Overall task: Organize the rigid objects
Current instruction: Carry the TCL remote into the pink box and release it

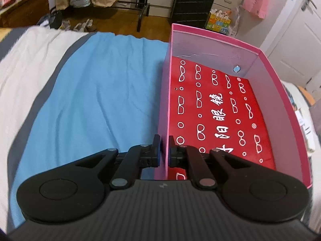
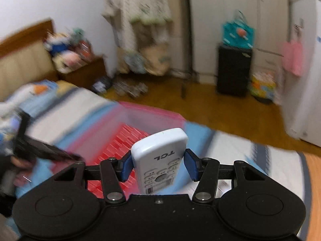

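The left gripper (image 1: pixel 163 150) is clamping the near left wall of the pink box (image 1: pixel 218 38), one pad outside and one inside, pinning the thin card wall and steadying the container on the blue cloth (image 1: pixel 100 92) spread over the bed. The box is lying open; its floor is showing a red sheet printed with white spectacle outlines and characters (image 1: pixel 218 116), a small round metal disc is sitting on the inner far wall (image 1: pixel 237 68), and no loose object is visible inside. The right gripper (image 2: pixel 160 165) is gripping a white remote control (image 2: pixel 160 152), its blue pads pressing on the two long edges about mid-body, the plain top end pointing forward above the box. The remote is appearing light, stiff and smooth-sided, so a hold across the narrow width, clear of the buttons, is judged secure though possibly slippery. The right wrist view is blurring.
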A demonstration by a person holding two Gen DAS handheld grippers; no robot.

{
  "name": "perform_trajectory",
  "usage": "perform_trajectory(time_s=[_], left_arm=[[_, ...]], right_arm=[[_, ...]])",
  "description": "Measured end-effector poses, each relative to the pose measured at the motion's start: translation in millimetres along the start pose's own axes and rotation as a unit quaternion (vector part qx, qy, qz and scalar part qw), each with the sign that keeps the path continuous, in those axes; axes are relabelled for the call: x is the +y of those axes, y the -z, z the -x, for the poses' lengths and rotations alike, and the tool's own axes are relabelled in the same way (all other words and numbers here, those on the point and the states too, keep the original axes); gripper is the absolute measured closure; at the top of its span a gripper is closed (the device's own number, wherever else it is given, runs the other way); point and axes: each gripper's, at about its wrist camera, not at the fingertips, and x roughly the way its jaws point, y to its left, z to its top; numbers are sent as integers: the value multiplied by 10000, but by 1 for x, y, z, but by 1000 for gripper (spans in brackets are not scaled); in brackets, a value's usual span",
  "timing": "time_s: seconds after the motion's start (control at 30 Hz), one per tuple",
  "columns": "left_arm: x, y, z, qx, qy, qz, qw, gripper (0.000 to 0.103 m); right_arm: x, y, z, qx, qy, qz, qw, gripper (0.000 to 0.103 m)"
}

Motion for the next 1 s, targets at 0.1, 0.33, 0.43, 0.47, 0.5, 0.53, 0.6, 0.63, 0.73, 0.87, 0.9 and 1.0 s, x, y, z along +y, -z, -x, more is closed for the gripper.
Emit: perform_trajectory(time_s=[0.1, 0.33, 0.43, 0.47, 0.5, 0.53, 0.6, 0.63, 0.73, 0.87, 0.9, 1.0], left_arm=[[1, 1, 1, -11, 92, 58, 9999, 96], [7, 5, 1, -112, 254, 37, 9996, 95], [9, 7, 2, -133, 345, -12, 9993, 94], [9, 7, 2, -131, 380, -29, 9992, 93], [10, 8, 3, -135, 402, -62, 9991, 93], [10, 8, 2, -139, 409, -97, 9990, 93], [12, 8, 1, -128, 439, -105, 9989, 93], [13, 8, 1, -131, 467, -115, 9988, 92], [14, 8, 1, -122, 530, -100, 9985, 92], [14, 7, 0, -115, 533, -126, 9984, 92], [15, 7, 0, -114, 545, -118, 9984, 92], [16, 6, 0, -104, 578, -78, 9982, 91]], right_arm=[[25, -38, -23, 386, -622, -108, 9973, 44], [36, -58, -160, 2182, -977, -1321, 9620, 44], [18, -43, -208, 2615, -810, -2162, 9372, 44], [13, -38, -220, 2710, -794, -2413, 9284, 44], [8, -34, -234, 2815, -772, -2619, 9199, 45], [8, -31, -242, 2873, -734, -2680, 9167, 45], [11, -28, -254, 2930, -698, -2741, 9133, 45], [12, -30, -259, 2924, -705, -2753, 9131, 45], [15, -37, -274, 2918, -711, -2799, 9118, 45], [10, -28, -292, 2936, -602, -3069, 9033, 46], [5, -25, -295, 2944, -548, -3155, 9004, 46], [3, -24, -303, 3000, -226, -2948, 9070, 66]])
